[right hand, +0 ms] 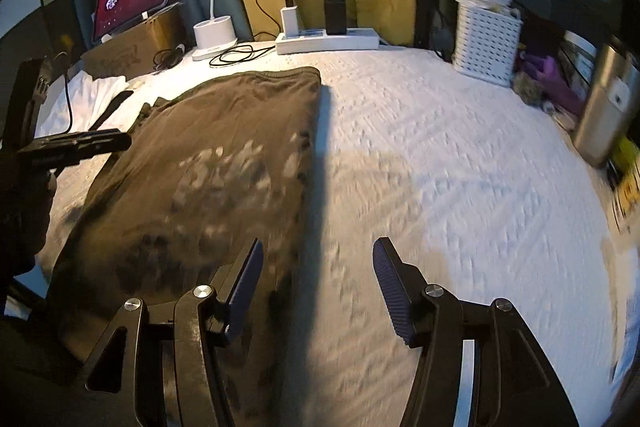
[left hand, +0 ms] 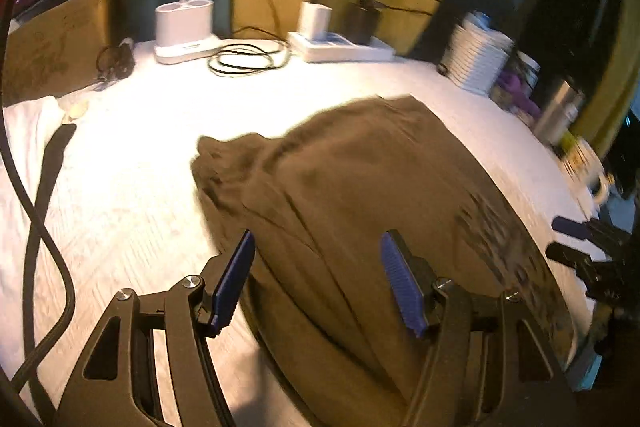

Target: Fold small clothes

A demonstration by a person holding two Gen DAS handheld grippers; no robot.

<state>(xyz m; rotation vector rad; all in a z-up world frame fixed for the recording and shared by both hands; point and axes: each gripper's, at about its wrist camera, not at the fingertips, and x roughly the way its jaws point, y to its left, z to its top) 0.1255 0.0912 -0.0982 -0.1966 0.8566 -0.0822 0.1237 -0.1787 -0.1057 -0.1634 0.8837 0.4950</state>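
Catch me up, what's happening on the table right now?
A person with a gripper in each hand is folding a brown shirt on the white table. Both grippers are open and hold nothing. The left gripper hovers over the near part of the shirt; the right gripper is at its right edge, partly over bare table. The shirt lies mostly flat with a straight right edge, and its far left corner is bunched. Both views are blurred by motion.

Open white surface (right hand: 440, 167) right of the brown garment (right hand: 208, 163), free up to the far edge. Far edge blocked by lamp base (right hand: 214, 37), power strip (right hand: 326, 41) and looped cables (right hand: 236, 55). Right edge crowded by white basket (right hand: 486, 37) and steel bottle (right hand: 606, 107).
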